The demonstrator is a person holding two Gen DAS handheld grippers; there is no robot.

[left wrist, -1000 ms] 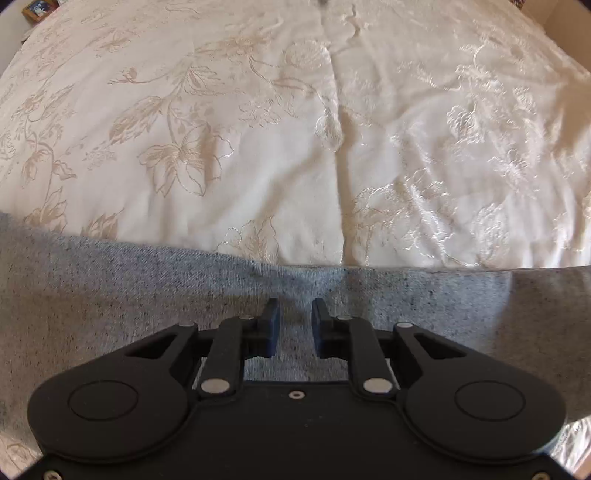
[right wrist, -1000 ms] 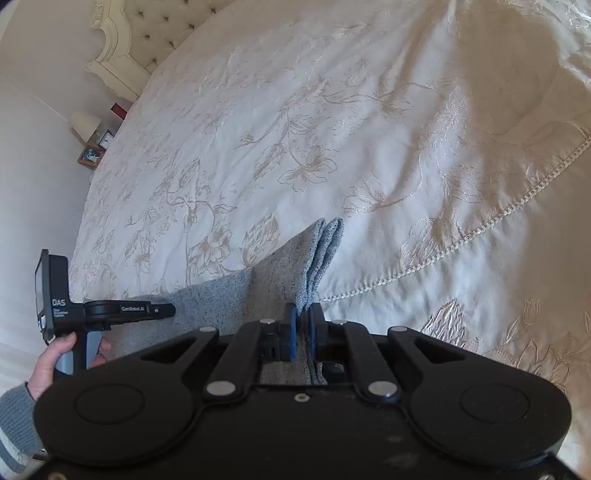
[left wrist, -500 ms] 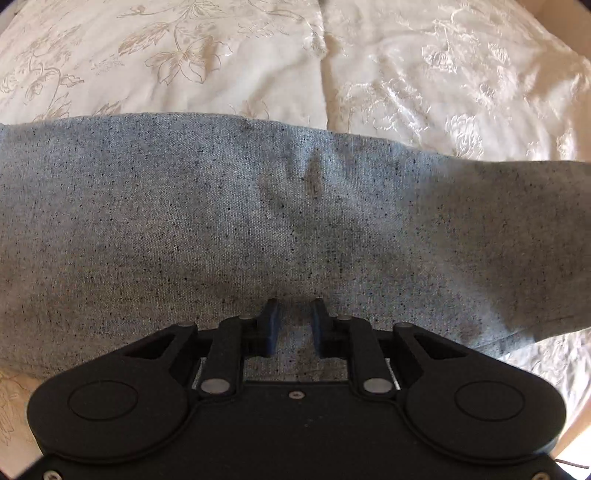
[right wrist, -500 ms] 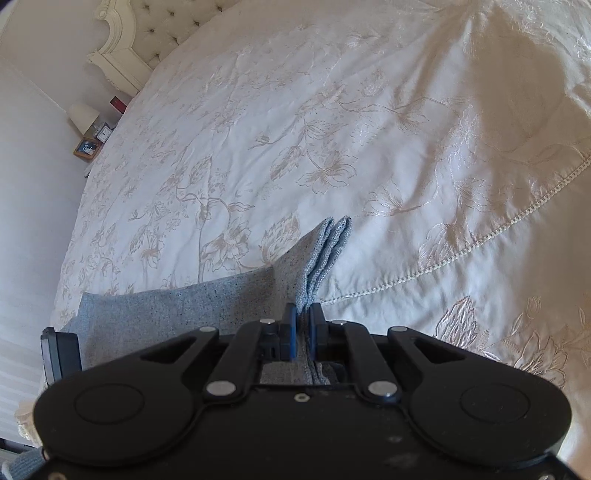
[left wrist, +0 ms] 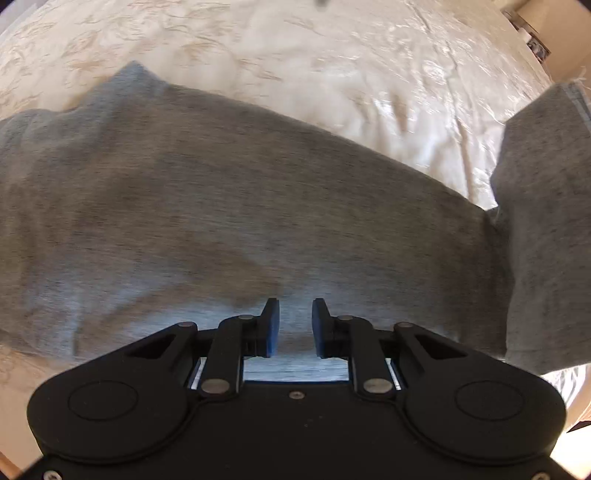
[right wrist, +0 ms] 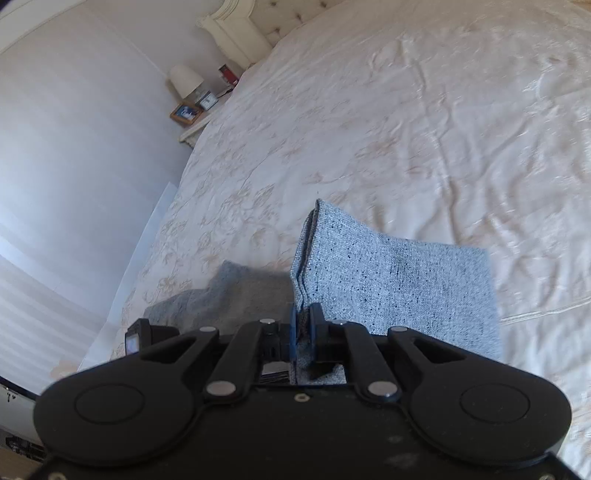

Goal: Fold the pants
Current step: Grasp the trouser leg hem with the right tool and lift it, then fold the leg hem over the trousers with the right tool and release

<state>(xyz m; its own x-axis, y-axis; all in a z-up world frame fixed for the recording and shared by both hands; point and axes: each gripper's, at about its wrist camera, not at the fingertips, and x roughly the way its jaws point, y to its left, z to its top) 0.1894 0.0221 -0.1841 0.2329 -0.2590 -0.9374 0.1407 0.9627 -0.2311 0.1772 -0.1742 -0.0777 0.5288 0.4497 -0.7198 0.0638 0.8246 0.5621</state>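
Grey speckled pants (left wrist: 221, 221) lie across the cream bedspread and fill most of the left wrist view, blurred by motion. My left gripper (left wrist: 295, 325) points steeply down at them. A bunch of the grey cloth fills the narrow gap between its blue pads. At the right of that view a lifted end of the pants (left wrist: 543, 221) hangs doubled over. In the right wrist view my right gripper (right wrist: 302, 321) is shut on the layered edge of the pants (right wrist: 399, 280). The held cloth spreads ahead and to the right, above the bed. A darker fold (right wrist: 236, 291) lies lower at the left.
The cream floral bedspread (right wrist: 424, 129) stretches ahead and to the right. A headboard (right wrist: 243, 33) and a nightstand with a lamp (right wrist: 186, 79) and a picture frame (right wrist: 186, 112) stand far left by the wall. A black display unit (right wrist: 133, 339) shows at the lower left.
Both grippers swept across the bed with the cloth. Much more of the pants now lies ahead of the left gripper, and a lifted end appeared at its right. The right gripper rose and swung.
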